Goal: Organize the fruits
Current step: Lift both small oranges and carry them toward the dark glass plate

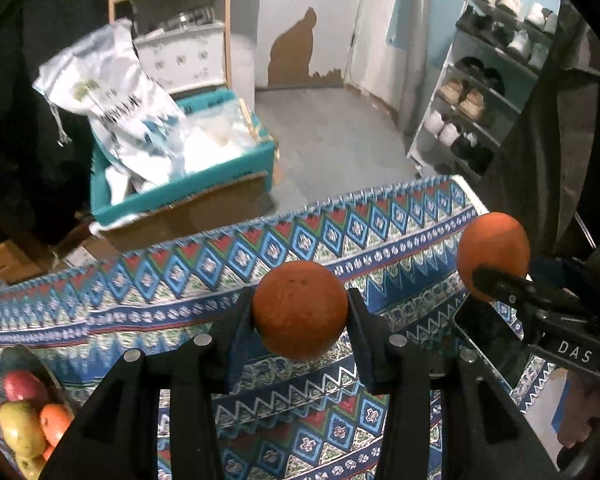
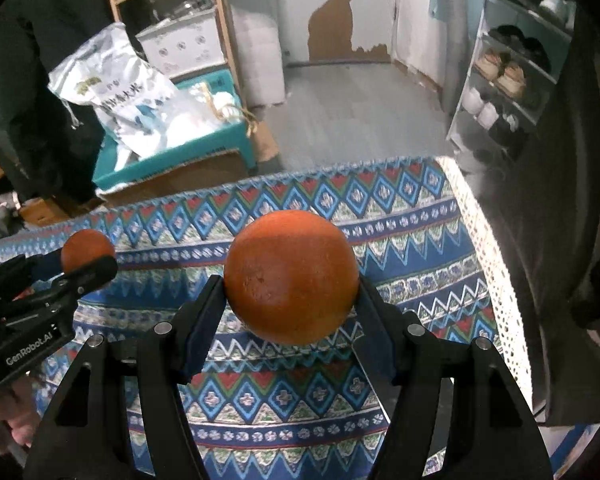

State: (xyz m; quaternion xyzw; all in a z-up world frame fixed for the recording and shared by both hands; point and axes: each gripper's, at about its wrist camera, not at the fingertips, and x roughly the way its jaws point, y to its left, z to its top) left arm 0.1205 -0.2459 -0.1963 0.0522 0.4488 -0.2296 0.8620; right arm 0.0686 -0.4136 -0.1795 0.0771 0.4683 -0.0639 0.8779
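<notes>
Patterned cloth [image 1: 180,292] covers the surface; a fruit bowl [image 1: 24,412] sits at its left edge, nothing between. Each claw is clamped on 1 round orange with no long axis: left claw [image 1: 300,312] on the smaller orange [image 1: 300,308], right claw [image 2: 292,292] on the larger orange [image 2: 292,276], both above the cloth.

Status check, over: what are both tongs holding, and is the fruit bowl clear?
Left tongs shut on small orange. Right tongs shut on large orange. Fruit bowl far left, part full. Nothing in the way.
</notes>
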